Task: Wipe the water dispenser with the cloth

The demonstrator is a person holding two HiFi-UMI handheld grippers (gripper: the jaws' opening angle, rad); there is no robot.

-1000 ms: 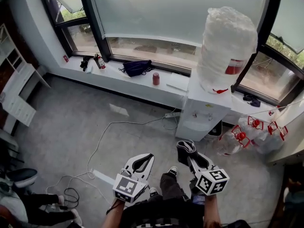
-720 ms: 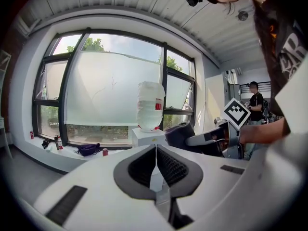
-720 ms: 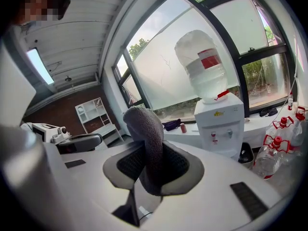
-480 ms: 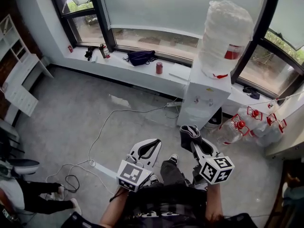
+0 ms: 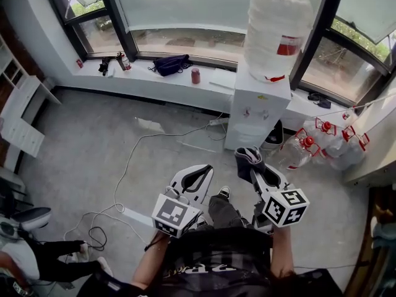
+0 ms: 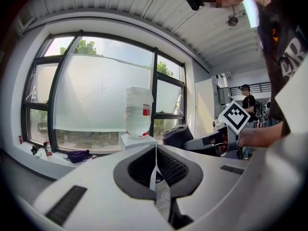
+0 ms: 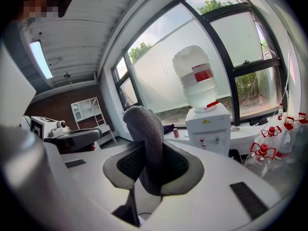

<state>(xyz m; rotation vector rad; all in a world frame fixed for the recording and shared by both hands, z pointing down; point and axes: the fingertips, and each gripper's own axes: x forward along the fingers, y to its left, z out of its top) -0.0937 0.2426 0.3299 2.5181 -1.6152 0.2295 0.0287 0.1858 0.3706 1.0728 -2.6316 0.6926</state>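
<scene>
I'm at the approach: the fingers of my right gripper (image 5: 252, 164) pinch the grey cloth (image 7: 144, 129), and those of my left gripper (image 5: 199, 172) are pressed together on nothing. The water dispenser (image 5: 257, 113) stands well ahead by the window, so next I'd carry the cloth up to it.
</scene>
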